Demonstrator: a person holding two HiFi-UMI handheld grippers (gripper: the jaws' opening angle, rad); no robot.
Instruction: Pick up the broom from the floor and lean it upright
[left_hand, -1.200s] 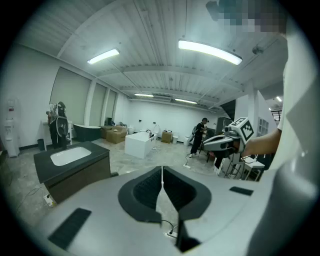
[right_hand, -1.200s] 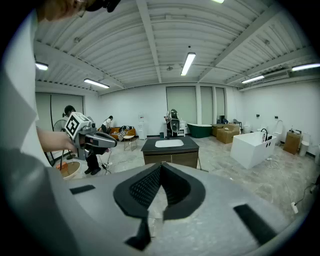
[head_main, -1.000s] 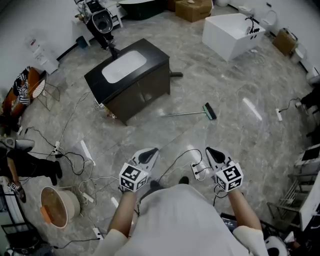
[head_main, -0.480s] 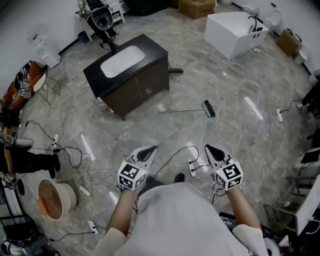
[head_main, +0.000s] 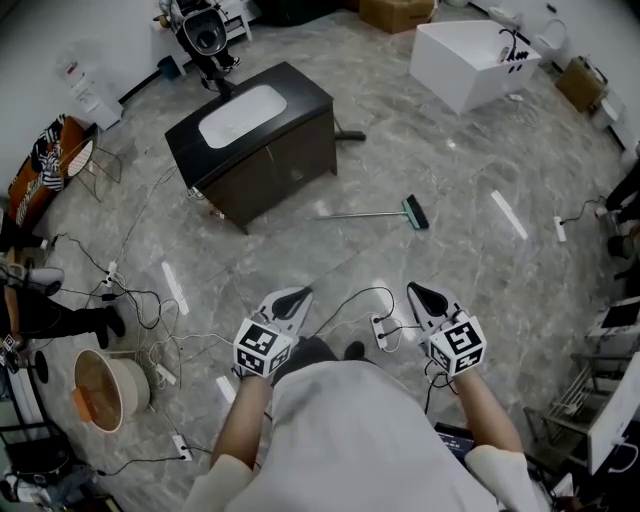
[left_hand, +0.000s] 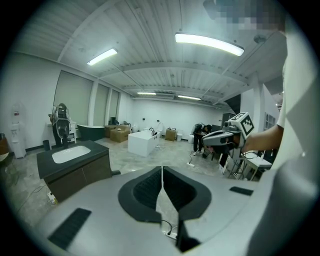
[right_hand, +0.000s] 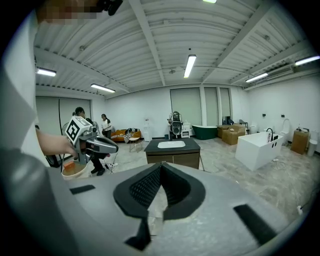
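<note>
The broom (head_main: 365, 214) lies flat on the grey marble floor in the head view, thin metal handle to the left and dark green head (head_main: 416, 212) to the right. It is well ahead of both grippers and nothing touches it. My left gripper (head_main: 293, 297) is held low in front of my body, jaws together and empty, and its shut tips (left_hand: 162, 172) fill the left gripper view. My right gripper (head_main: 420, 293) sits level with it, also shut and empty (right_hand: 160, 167). Neither gripper view shows the broom.
A dark vanity cabinet (head_main: 255, 130) with a white basin stands beyond the broom's handle end. A white bathtub (head_main: 470, 60) is at the far right. Cables and a power strip (head_main: 385, 328) lie near my feet. A wicker basket (head_main: 110, 385) and a person's legs (head_main: 60, 322) are at left.
Both grippers have drifted slightly lower in the head view and stay shut. The floor scene has shifted a little as I moved. The broom lies where it was.
</note>
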